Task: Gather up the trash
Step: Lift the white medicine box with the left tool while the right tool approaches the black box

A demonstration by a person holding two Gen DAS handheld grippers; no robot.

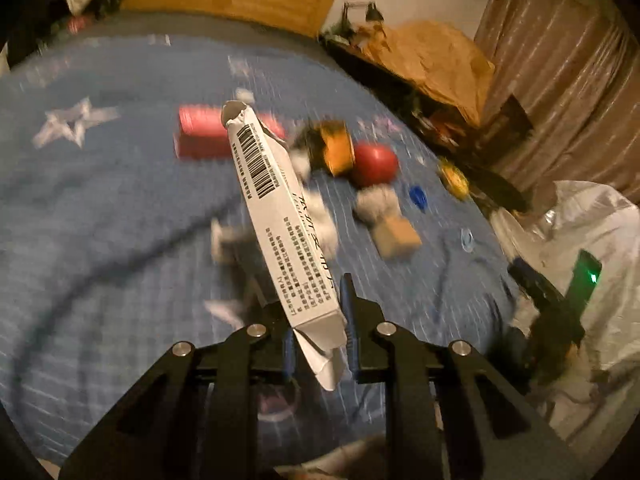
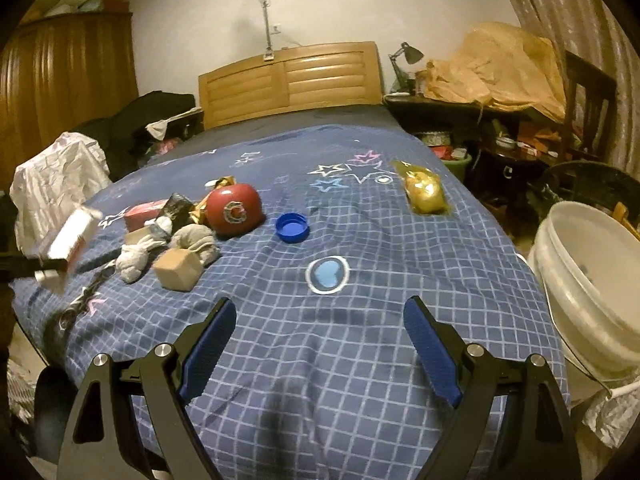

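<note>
My left gripper (image 1: 318, 320) is shut on a long flattened white carton (image 1: 276, 216) with a barcode, held above the blue bedspread (image 1: 100, 216). The carton also shows blurred at the left of the right wrist view (image 2: 70, 240). My right gripper (image 2: 320, 344) is open and empty above the bed's near end. On the bed lie a blue bottle cap (image 2: 292, 227), a yellow wrapper (image 2: 425, 192), a red ball (image 2: 234, 210), a small cardboard box (image 2: 178, 269), grey crumpled socks (image 2: 140, 254) and a red box (image 2: 144, 212).
A white bucket (image 2: 592, 280) stands right of the bed. A white plastic bag (image 1: 592, 248) is at the right in the left wrist view. A wooden headboard (image 2: 292, 80), cluttered desk with lamp (image 2: 408, 56) and clothes pile (image 2: 60, 176) surround the bed.
</note>
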